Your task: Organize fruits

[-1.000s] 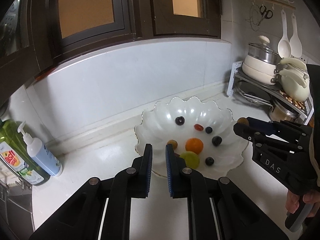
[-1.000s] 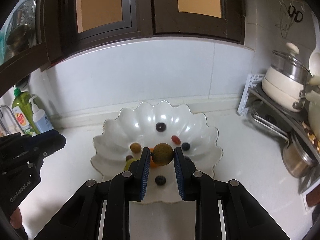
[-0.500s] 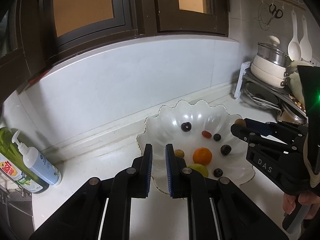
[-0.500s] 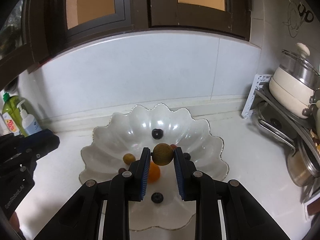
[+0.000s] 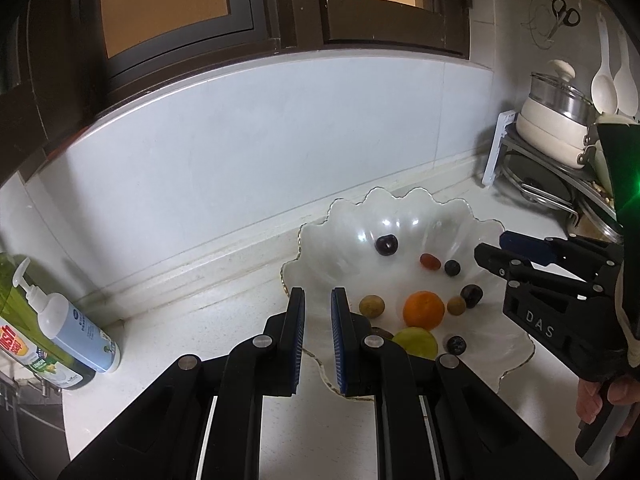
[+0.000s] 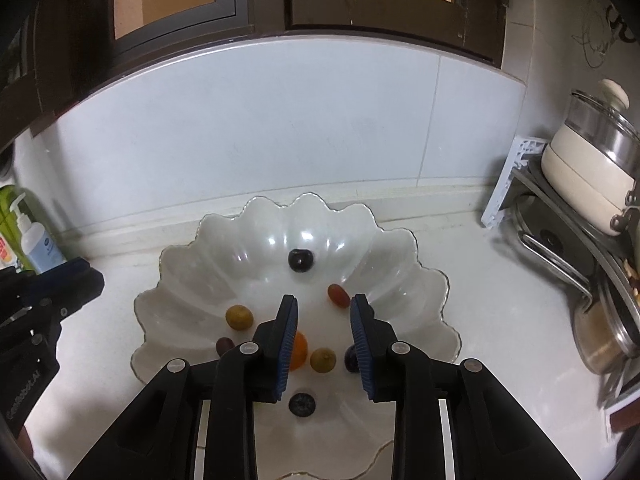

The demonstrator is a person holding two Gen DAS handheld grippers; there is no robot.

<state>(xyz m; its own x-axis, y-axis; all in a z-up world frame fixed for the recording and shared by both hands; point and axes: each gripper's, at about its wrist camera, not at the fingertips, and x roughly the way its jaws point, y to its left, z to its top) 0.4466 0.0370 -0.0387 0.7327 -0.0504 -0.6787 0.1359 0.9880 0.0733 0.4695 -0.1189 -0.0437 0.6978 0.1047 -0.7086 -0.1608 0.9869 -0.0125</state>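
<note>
Right wrist view: right gripper [image 6: 323, 312] jaws are opening, empty, above the brown fruit [image 6: 323, 359] lying in the bowl [image 6: 188, 280]; left gripper [image 5: 318, 308] stands narrow, holding nothing.

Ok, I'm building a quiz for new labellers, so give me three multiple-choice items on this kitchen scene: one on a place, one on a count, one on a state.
1. Where does the orange lie?
A. on the windowsill
B. in the white bowl
C. beside the soap bottle

2. How many white spoons hang on the wall?
A. one
B. two
C. four

3. How is the cream pot on the rack?
A. upright with its lid on
B. upright with no lid
C. tipped on its side

Answers:
1 B: the orange sits among the smaller fruits inside the scalloped bowl.
2 B: two spoons hang side by side above the pot.
3 A: the glass lid with its knob sits on top of the pot.
</note>
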